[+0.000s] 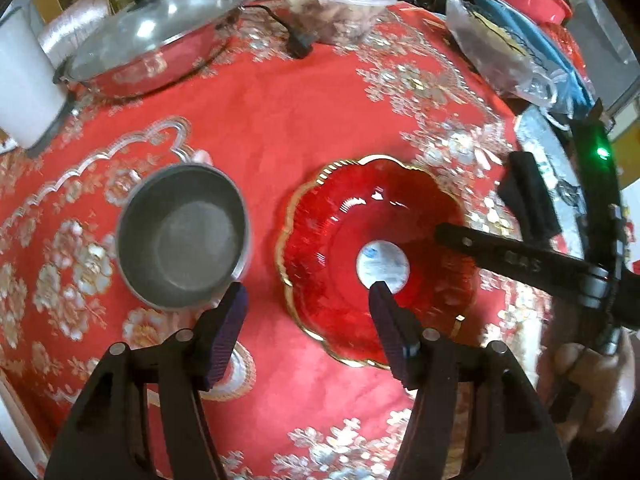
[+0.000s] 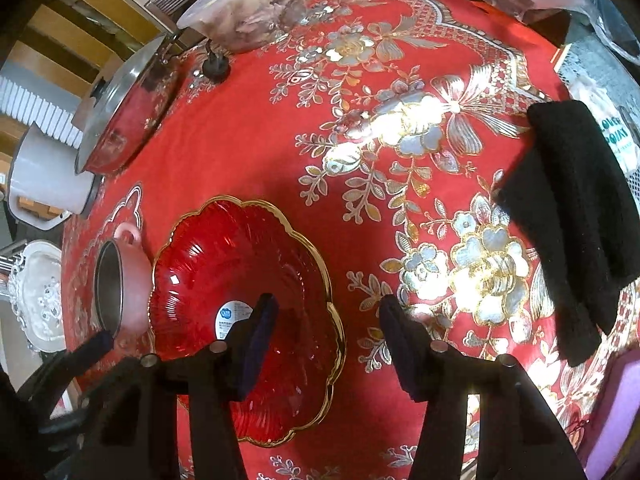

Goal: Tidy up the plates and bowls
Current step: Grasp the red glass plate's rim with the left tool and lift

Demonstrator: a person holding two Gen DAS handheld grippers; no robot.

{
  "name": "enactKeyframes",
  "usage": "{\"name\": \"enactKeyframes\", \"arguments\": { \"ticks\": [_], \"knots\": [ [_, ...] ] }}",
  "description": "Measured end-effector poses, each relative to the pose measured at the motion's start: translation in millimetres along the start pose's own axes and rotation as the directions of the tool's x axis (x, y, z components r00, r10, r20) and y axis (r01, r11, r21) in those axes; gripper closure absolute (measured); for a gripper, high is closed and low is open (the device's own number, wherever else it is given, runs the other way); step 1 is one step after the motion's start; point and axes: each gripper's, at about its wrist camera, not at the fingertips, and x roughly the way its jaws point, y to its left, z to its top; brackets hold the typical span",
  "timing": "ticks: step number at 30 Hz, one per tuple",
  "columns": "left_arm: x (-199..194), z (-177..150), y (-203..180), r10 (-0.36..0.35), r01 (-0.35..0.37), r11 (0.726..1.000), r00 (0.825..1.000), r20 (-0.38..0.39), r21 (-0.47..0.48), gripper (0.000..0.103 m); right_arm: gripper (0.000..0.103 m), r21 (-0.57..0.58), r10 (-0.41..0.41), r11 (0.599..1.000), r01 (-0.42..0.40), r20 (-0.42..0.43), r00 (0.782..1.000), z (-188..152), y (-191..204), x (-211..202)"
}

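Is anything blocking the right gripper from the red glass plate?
Nothing visible. The right gripper is open, straddling the near rim of the red plate. The small pot sits beside the plate's far side, out of the way.

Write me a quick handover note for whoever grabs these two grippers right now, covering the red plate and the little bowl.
Left gripper: open, empty, hovering between the small bowl and the red plate.
Right gripper: open, empty, its left finger over the plate's right side, the other over the tablecloth.
Things: the gold-rimmed red glass plate sits flat on the tablecloth; the pink bowl with the grey inside stands upright just to its left, close beside it. I cannot tell if they touch.
Done: nothing stacked that I can see.
Left: probably grip the bowl and set it on the plate, or move both to their place.
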Motion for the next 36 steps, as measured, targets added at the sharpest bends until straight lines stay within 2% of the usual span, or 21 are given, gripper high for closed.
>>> {"name": "enactKeyframes", "arguments": {
  "ticks": [3,7,14,16,17,18,20,22,23,25,26,36],
  "knots": [
    [4.1,-8.9,-1.7,-0.019,0.018,1.000,0.999,-0.035,-0.025,0.041,0.048,0.000,0.002,1.000,-0.002,-0.003,1.000,1.4,-0.8,0.4],
    [15.8,-19.6,4.7,-0.052,0.043,0.994,0.996,-0.079,-0.105,0.041,0.048,-0.026,0.001,1.000,-0.001,-0.004,1.000,4.5,2.1,2.2],
    [48.8,-18.6,14.3,-0.106,0.072,0.974,0.983,-0.148,-0.215,0.041,0.046,-0.048,0.013,0.999,-0.013,-0.006,1.000,12.0,8.5,7.5],
    [53.5,-14.9,11.7,-0.099,0.066,0.974,0.984,-0.147,-0.217,0.041,0.049,-0.063,0.009,0.998,-0.009,-0.008,1.000,14.0,11.0,8.7],
    [55.4,-12.4,10.0,-0.102,0.069,0.974,0.984,-0.144,-0.218,0.041,0.054,-0.071,0.004,0.997,-0.005,-0.010,1.000,14.7,12.7,9.6],
    [56.1,-10.4,8.5,-0.098,0.067,0.974,0.985,-0.138,-0.218,0.041,0.074,-0.078,0.002,0.997,-0.003,-0.011,1.000,15.3,14.0,10.2],
    [57.7,-5.2,3.1,-0.089,0.061,0.978,0.987,-0.132,-0.201,0.043,0.086,-0.083,-0.007,0.997,0.005,-0.023,1.000,14.8,14.9,12.9],
    [57.7,-2.8,-3.6,-0.045,0.024,0.987,0.990,-0.133,-0.159,0.053,0.087,-0.094,-0.023,0.995,0.022,-0.017,1.000,13.9,18.1,12.1],
    [57.4,-2.5,-2.5,-0.033,0.014,0.989,0.991,-0.133,-0.146,0.062,0.087,-0.100,-0.039,0.994,0.038,-0.010,0.999,12.4,17.8,10.5],
    [56.3,-4.6,1.0,-0.032,0.013,0.990,0.991,-0.133,-0.142,0.076,0.088,-0.093,-0.048,0.994,0.048,0.007,0.999,9.7,15.5,4.7],
    [55.5,-5.1,3.8,-0.046,0.025,0.989,0.989,-0.138,-0.149,0.078,0.089,-0.080,-0.036,0.996,0.037,0.008,0.999,7.7,12.3,1.2],
    [22.9,-20.6,8.3,-0.074,0.061,0.991,0.992,-0.104,-0.122,0.079,0.094,-0.107,-0.031,0.994,0.034,0.033,0.999,-23.1,16.6,-37.1]
  ]
}}
